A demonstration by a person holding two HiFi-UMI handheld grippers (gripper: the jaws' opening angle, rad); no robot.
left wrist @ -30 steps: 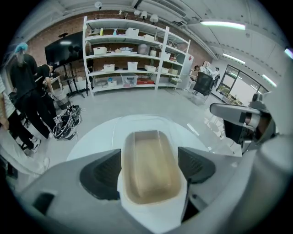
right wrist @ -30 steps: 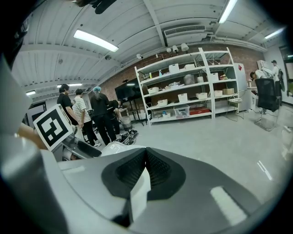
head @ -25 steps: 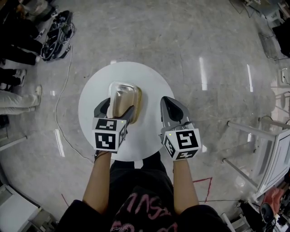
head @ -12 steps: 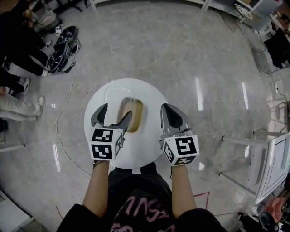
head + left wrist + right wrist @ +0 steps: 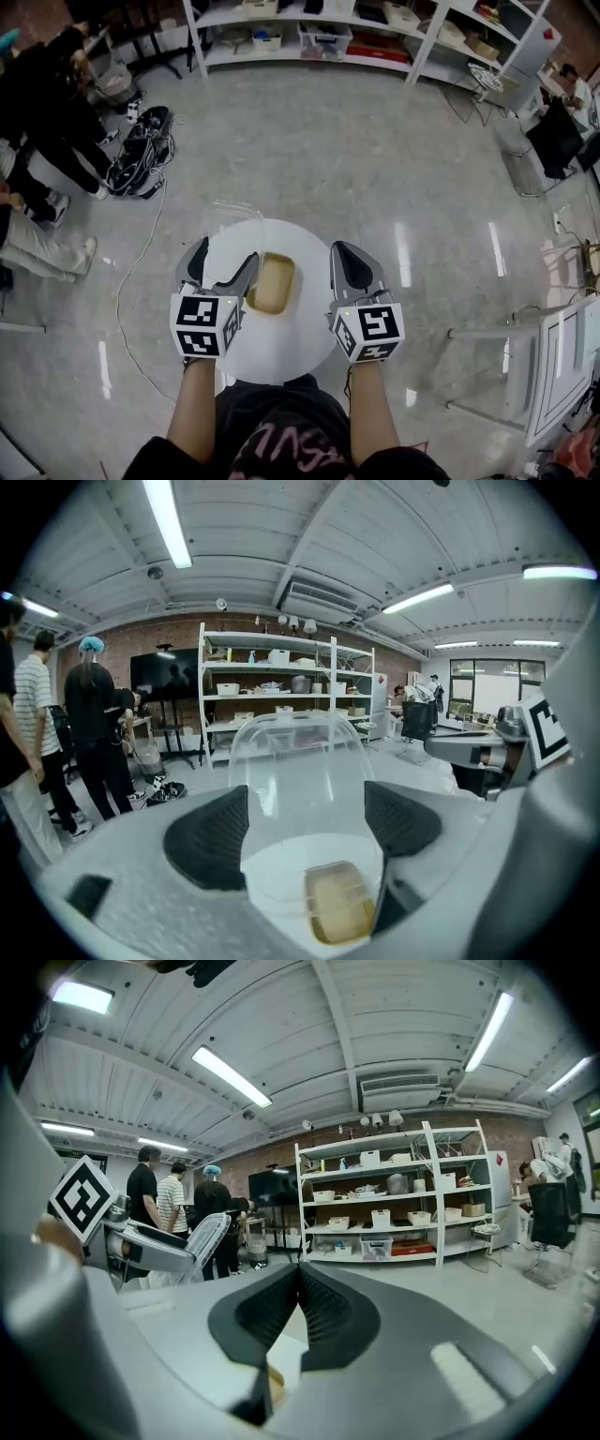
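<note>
Holding a clear lid (image 5: 298,766) up in the air, the left gripper (image 5: 300,827) has its jaws set wide, one on each side of the lid. The lid tilts above the tray (image 5: 339,913) and does not touch it. The tray sits on the round white table (image 5: 267,878), a bit to the right of the lid. The right gripper (image 5: 298,1312) has its jaws pressed together and holds nothing. It hangs over the table's right side.

For a good lift, the squeeze should likely be soft and even. The lid looks thin and bendy, so it could buckle or pop out. Lifting it straight up should stop its edge from catching the tray.

The lid is smooth, shiny plastic with round corners, like a little dome. The tray is low and long with round ends. Something tan fills it, but what it is cannot be told. The pads (image 5: 211,836) are dark and ribbed. The table is flat and smooth.
</note>
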